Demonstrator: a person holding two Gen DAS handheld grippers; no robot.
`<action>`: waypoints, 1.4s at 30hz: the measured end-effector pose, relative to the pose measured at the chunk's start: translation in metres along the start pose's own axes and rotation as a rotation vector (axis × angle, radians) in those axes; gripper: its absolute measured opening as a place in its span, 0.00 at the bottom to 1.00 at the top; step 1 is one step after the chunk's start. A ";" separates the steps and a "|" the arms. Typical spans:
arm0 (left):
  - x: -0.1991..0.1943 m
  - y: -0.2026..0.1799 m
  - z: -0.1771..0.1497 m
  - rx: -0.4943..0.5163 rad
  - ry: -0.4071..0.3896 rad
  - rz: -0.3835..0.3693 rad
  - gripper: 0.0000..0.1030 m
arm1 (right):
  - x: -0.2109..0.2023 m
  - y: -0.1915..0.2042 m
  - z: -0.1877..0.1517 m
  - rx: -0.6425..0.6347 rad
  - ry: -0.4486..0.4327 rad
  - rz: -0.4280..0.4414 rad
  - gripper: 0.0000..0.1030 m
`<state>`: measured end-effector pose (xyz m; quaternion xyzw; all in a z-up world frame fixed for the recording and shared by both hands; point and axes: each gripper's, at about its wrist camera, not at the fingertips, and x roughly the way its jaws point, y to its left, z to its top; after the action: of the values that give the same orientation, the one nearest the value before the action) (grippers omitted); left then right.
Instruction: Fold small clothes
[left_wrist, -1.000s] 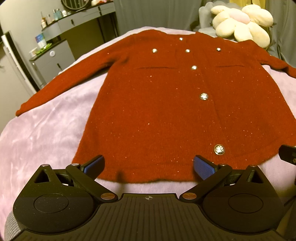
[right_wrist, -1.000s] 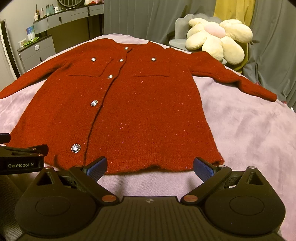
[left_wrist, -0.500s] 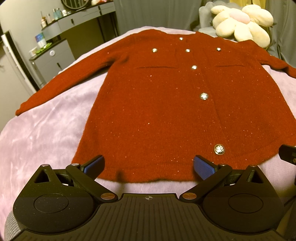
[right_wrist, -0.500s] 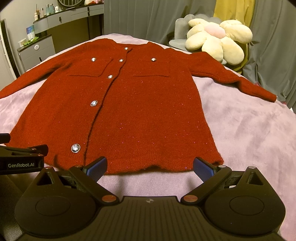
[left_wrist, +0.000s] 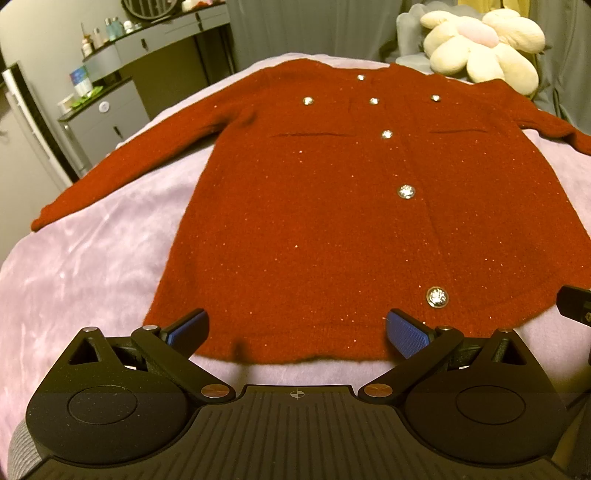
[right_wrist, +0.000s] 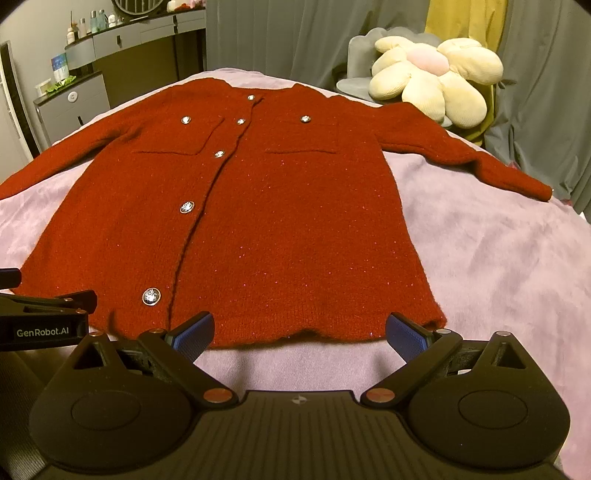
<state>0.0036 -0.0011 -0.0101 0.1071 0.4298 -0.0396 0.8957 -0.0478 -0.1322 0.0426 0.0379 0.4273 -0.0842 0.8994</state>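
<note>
A red knit cardigan (left_wrist: 332, 221) with silver buttons lies flat, front up, on a lilac blanket (left_wrist: 85, 266), both sleeves spread out. It also shows in the right wrist view (right_wrist: 280, 221). My left gripper (left_wrist: 297, 332) is open and empty, just above the hem's left half. My right gripper (right_wrist: 299, 332) is open and empty, at the hem's right half. The left gripper's side (right_wrist: 40, 317) shows at the left edge of the right wrist view.
A cream flower-shaped plush (right_wrist: 432, 77) sits on a grey chair behind the bed's far right. Grey cabinets with bottles (left_wrist: 122, 74) stand at the far left. Grey curtains (right_wrist: 295, 37) hang behind. The blanket (right_wrist: 498, 266) extends to the right of the cardigan.
</note>
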 end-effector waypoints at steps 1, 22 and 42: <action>0.000 0.000 0.000 0.000 0.000 0.000 1.00 | 0.000 0.000 0.000 0.001 0.000 0.000 0.96; -0.001 0.003 0.003 -0.016 0.024 -0.027 1.00 | -0.009 -0.019 0.005 0.077 -0.060 0.172 0.96; 0.083 -0.012 0.139 -0.152 -0.087 -0.153 1.00 | 0.092 -0.251 0.035 0.963 -0.325 0.280 0.57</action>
<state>0.1593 -0.0427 0.0078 0.0040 0.3991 -0.0796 0.9134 -0.0106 -0.3946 -0.0056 0.4901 0.1860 -0.1547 0.8374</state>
